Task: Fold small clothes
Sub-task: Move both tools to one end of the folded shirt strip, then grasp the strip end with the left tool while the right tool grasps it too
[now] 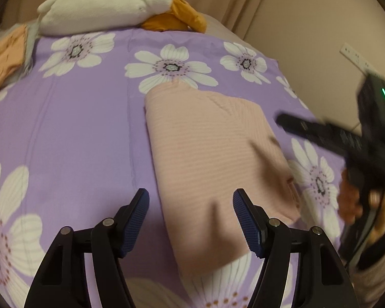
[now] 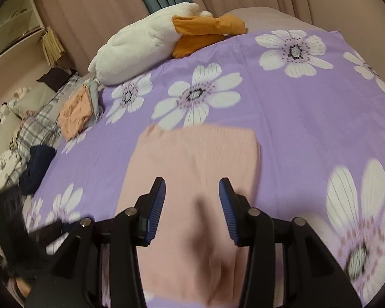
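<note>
A bed covered by a purple sheet with large white flowers (image 2: pixel 308 118) fills both views. At its far edge lies a white plush goose with an orange beak (image 2: pixel 146 48). A folded pale pink ribbed garment (image 2: pixel 192 164) lies flat mid-bed. Above it, left tongs (image 1: pixel 191 220) and right tongs (image 2: pixel 192 209) hover apart, gripping nothing.

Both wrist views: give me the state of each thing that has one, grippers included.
pink garment: folded, lying flat on the bedspread, held by neither gripper.
left gripper: open, nothing between its pads.
right gripper: open, above the garment, not gripping it.
orange cloth: folded, set aside on a small pile.
plush duck: lying on its side.
floral bedspread: spread flat.
</note>
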Demonstrator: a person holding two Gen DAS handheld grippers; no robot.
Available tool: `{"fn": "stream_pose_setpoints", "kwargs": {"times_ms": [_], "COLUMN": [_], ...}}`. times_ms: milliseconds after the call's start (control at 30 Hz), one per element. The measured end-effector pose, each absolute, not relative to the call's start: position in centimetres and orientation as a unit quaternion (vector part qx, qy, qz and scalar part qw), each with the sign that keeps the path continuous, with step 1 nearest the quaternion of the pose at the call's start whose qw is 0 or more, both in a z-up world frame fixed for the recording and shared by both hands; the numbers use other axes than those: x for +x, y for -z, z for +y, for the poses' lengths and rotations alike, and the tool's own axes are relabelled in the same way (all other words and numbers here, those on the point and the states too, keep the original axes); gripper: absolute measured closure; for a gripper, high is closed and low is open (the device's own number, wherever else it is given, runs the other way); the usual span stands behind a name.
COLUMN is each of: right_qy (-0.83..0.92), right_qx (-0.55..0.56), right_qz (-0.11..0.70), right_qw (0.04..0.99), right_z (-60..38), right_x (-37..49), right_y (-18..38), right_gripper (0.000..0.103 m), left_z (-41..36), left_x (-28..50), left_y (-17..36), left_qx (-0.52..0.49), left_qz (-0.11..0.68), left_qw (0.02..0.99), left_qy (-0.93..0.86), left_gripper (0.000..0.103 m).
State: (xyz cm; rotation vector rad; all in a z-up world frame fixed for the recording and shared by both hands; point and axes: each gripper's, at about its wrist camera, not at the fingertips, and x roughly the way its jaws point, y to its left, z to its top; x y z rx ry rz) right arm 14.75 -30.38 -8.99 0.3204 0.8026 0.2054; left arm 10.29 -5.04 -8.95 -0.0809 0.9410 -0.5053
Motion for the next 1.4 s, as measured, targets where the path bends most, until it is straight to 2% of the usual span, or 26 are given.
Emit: {"fn": "stream_pose_setpoints", "kwargs": {"times_ms": [133,300,433,500,700,900,1100,1233,1400], "right_qy": [-0.082,-0.062,-0.068,-0.071,-0.108,-0.135,-0.130,-0.140,-0.152], "right_qx": [0.143,0.142,0.152,0.162,0.165,0.148,0.116,0.136,0.206], "right_qz": [0.419,0.471,0.457,0.441,0.417,0.421,0.445,0.447,0.432], "right_qw": [0.893,0.868,0.874,0.880,0.887,0.885,0.878,0.873,0.865], "right_z": [-30.3,-30.7,-31.3,-31.7,-31.8,-30.5,-29.6,-30.1,-32.3], "right_x": [18.3,20.3,19.4,18.4,13.8,10.5,9.7,9.7,9.4], "right_y": [10.6,13.5,12.6,11.6,10.4,11.7,13.7,13.8,13.1], "right_gripper": [0.063,0.068,0.067,0.063,0.063,0.066,0.069,0.069,0.062], "left_z": [-5.8,-6.4,-6.4,-6.0,-5.9,-7.4,-8.4,-8.1,-6.8], "left_x": [11.0,11.4,11.5,11.7,13.4,15.8,17.8,17.9,16.6], "left_y": [9.5,10.3,10.6,10.6,9.8,9.3,11.4,11.9,10.9], "left_qx": [-0.012,0.005,0.008,-0.004,-0.023,-0.010,0.004,-0.007,-0.021], "left_qz": [0.453,0.463,0.469,0.470,0.458,0.437,0.462,0.472,0.475], "left_qw": [0.859,0.854,0.851,0.851,0.861,0.873,0.862,0.857,0.857], "left_qy": [0.238,0.240,0.238,0.235,0.220,0.216,0.206,0.208,0.197], "left_gripper": [0.045,0.045,0.045,0.045,0.045,0.045,0.045,0.045,0.045]}}
